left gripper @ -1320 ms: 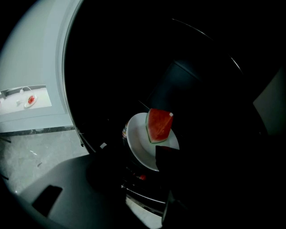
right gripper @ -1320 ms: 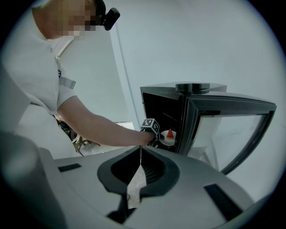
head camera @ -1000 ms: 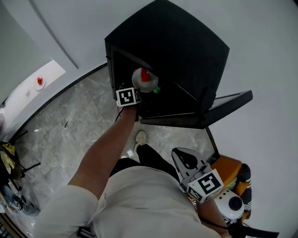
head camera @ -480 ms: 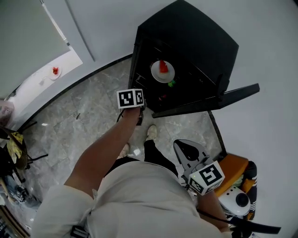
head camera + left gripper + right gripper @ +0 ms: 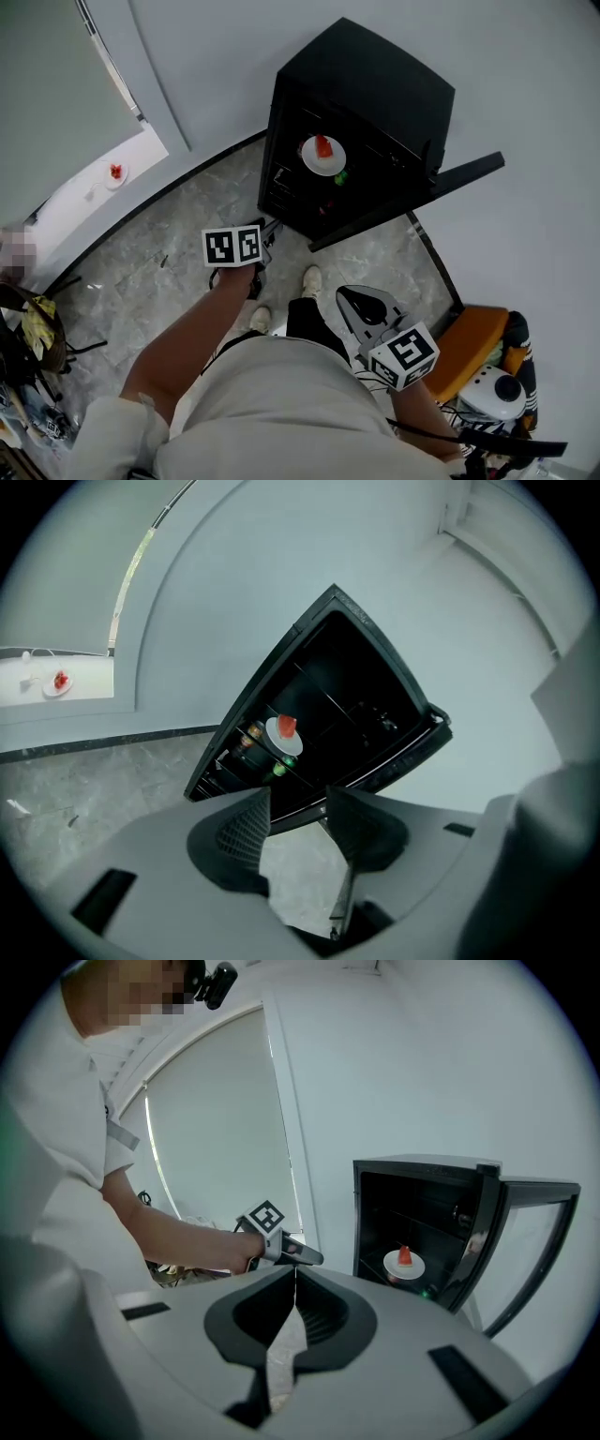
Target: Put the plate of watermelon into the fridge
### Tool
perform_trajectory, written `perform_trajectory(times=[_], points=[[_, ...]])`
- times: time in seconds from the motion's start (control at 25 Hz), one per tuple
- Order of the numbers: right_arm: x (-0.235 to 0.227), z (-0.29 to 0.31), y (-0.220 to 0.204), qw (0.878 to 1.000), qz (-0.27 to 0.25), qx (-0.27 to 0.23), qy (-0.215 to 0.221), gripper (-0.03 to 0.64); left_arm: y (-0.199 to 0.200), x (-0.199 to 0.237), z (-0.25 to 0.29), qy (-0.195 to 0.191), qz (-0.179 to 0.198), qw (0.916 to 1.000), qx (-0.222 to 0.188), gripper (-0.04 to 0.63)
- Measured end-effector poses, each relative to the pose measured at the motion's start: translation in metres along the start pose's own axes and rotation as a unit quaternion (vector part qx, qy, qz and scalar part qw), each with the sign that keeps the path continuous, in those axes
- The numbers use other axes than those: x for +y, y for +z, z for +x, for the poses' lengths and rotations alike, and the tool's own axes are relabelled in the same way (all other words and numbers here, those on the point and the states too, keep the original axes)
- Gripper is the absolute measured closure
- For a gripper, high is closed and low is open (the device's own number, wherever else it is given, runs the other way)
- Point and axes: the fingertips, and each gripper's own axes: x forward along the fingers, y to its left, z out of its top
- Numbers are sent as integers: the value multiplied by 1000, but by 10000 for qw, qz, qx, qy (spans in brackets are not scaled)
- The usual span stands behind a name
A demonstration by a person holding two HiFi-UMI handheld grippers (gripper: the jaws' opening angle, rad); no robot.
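Note:
A white plate with a red watermelon wedge (image 5: 323,154) rests on a shelf inside the open black fridge (image 5: 375,89). It also shows as the plate (image 5: 283,733) in the left gripper view and the plate (image 5: 404,1264) in the right gripper view. My left gripper (image 5: 269,230) hangs over the floor in front of the fridge, well clear of the plate; its jaws (image 5: 298,803) stand open and empty. My right gripper (image 5: 356,300) is held near my waist, shut with nothing in it (image 5: 295,1274).
The fridge door (image 5: 441,187) swings open to the right. A green item (image 5: 339,176) and bottles sit below the plate. A second small plate with something red (image 5: 114,173) lies on the white ledge at left. An orange seat (image 5: 473,337) stands at lower right.
My left gripper has drawn back from the fridge shelf towards me, leaving the plate of watermelon on the shelf. The right gripper has barely moved.

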Motion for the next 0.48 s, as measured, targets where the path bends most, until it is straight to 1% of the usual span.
perform_trajectory(times=[0.16, 0.32, 0.48], points=[[15, 0, -4, 9999, 45, -72, -87, 601, -14, -18, -36, -344, 220, 9991, 79, 400], [28, 1, -7, 9998, 75, -118, -148, 600, -30, -32, -71, -703, 448, 9963, 207, 400], [36, -2, -10, 9997, 68, -132, -185, 601, -45, -47, -103, -1039, 545, 9927, 278, 401]])
